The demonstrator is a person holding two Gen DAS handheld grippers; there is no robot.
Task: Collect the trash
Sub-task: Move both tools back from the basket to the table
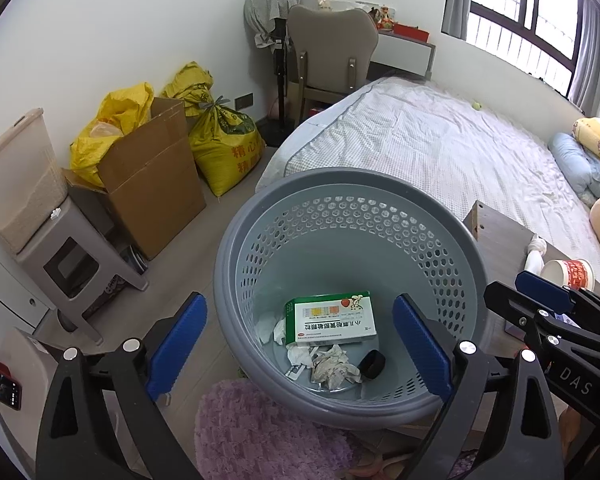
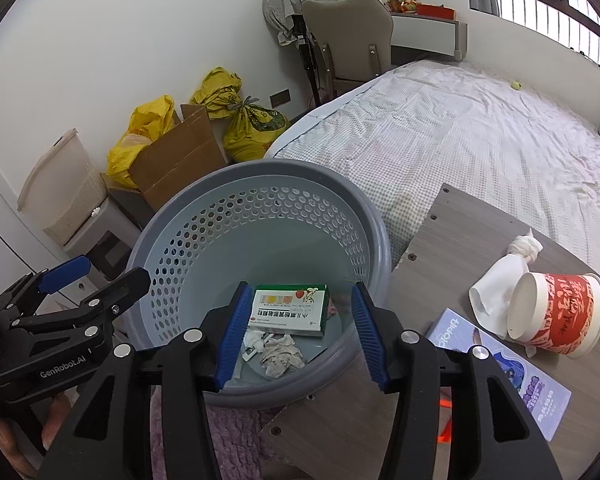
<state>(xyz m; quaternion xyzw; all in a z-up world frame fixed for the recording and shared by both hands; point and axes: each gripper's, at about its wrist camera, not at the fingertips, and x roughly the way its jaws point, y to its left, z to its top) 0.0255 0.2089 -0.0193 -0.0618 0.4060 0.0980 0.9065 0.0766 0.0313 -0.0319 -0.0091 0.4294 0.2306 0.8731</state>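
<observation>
The left tool hangs spread wide and empty over the grey basket, which holds a medicine box and crumpled paper. The right tool, half parted, grips nothing. On the desk at about three o'clock from the basket lies a tipped paper cup: probably light and crushable, best pinched gently across its rim. Beside it lies a soft knotted tissue.
</observation>
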